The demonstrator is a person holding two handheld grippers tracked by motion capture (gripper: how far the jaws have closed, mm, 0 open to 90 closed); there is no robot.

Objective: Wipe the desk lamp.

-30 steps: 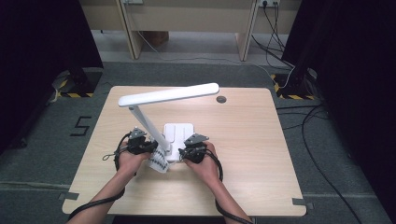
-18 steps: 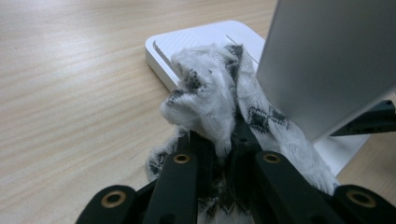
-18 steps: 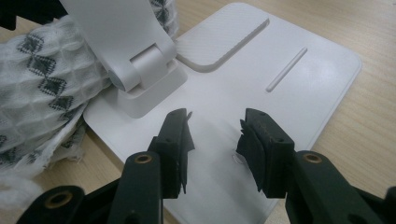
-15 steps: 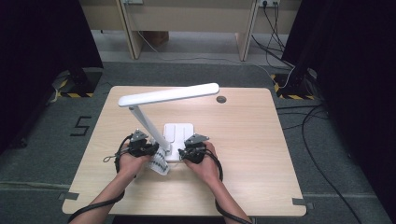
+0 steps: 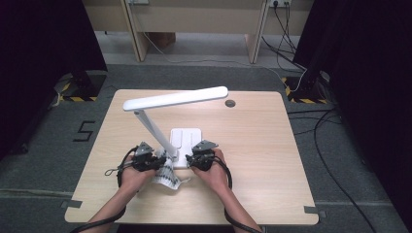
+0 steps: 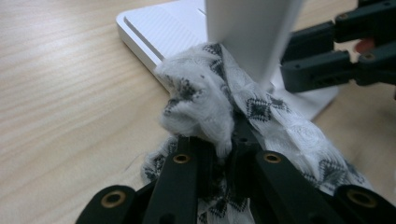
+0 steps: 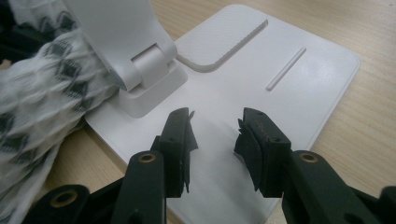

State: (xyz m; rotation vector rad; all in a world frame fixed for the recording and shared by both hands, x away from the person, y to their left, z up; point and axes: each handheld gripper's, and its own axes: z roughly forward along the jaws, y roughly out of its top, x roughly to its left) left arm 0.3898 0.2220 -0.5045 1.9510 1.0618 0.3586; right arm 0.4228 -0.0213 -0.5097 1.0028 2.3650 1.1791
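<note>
While the left gripper (image 6: 219,154) keeps its jaws clamped on a bunched white cloth with a dark diamond pattern (image 6: 205,100), that cloth is pressed against the foot of the white desk lamp (image 5: 175,99), where the slanted stem (image 6: 254,32) meets the flat base (image 7: 261,88). This placement suggests a wiping pass around the hinge block, a spot that a bunched wad reaches better than a flat sheet would. The loose part of the cloth trails back over the wooden table (image 5: 252,141) toward the person's left hand (image 5: 131,174). The right gripper (image 7: 215,135) holds nothing: its jaws stand apart over the near part of the base, having just been closing a little with only bare white plastic between them. By its position beside the hinge, it appears set to steady the lamp against the push of the cloth, though contact with the base cannot be confirmed. From the high view the lamp head reaches out over the far half of the table, well clear of both hands.
</note>
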